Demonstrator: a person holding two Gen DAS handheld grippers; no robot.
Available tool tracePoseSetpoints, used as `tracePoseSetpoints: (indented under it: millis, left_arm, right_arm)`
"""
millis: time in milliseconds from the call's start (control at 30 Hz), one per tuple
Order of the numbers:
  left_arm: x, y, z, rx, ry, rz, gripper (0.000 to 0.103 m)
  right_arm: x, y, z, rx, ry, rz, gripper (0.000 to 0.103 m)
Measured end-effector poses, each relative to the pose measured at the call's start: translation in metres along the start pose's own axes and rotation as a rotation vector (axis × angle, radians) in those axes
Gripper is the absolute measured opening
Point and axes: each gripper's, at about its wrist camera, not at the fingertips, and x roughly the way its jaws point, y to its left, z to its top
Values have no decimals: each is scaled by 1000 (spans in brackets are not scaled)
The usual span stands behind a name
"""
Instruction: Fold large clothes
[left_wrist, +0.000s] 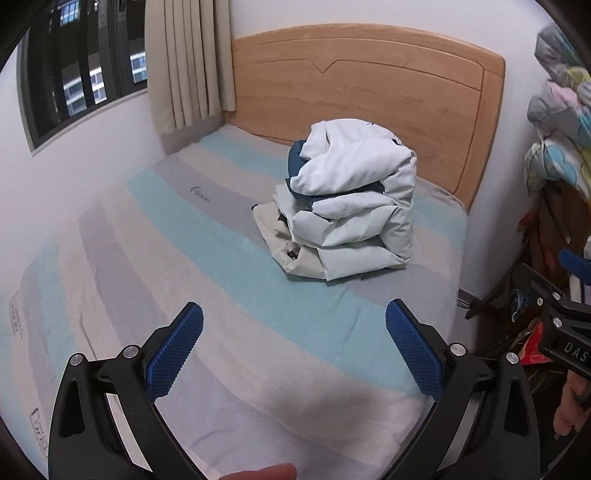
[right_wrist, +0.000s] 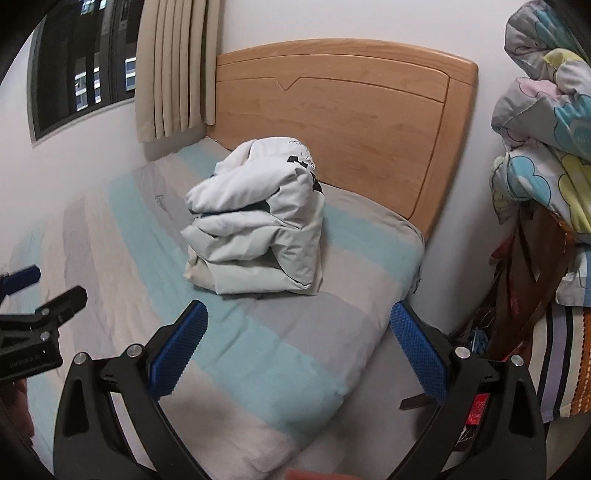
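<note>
Striped bed (left_wrist: 184, 258) bears folded jacket (left_wrist: 351, 206) near headboard (left_wrist: 369, 85).

White-walled bedroom (left_wrist: 110, 147), striped bed (left_wrist: 184, 258), wooden headboard (left_wrist: 369, 85), beige curtain (left_wrist: 188, 59) beside dark window (left_wrist: 74, 66).

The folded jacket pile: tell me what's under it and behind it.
The jacket pile sits on the striped bedsheet, with a beige garment sticking out beneath it. Behind it stands the wooden headboard. Whatever else lies beneath or inside the folds is covered.
</note>
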Motion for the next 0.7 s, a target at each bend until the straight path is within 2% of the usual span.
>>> tracePoseSetpoints:
  millis: [67,167,267,700]
  left_arm:
    - [1,-2,-6,-6,6,24,97]
    - [-3,-1,-17,-43,3,10,97]
    - [-4,-5,-25,-38,9,5,97]
    - [-16,-5,-27,-32,-3,15,97]
  right_arm:
    - [-1,-1,-5,-7,-8,7,96]
    - [-7,-3,-11,6,-24,17,96]
    - [-12,-5,-14,26,-24,27,96]
    - [-26,-3,-12,10,-35,26,96]
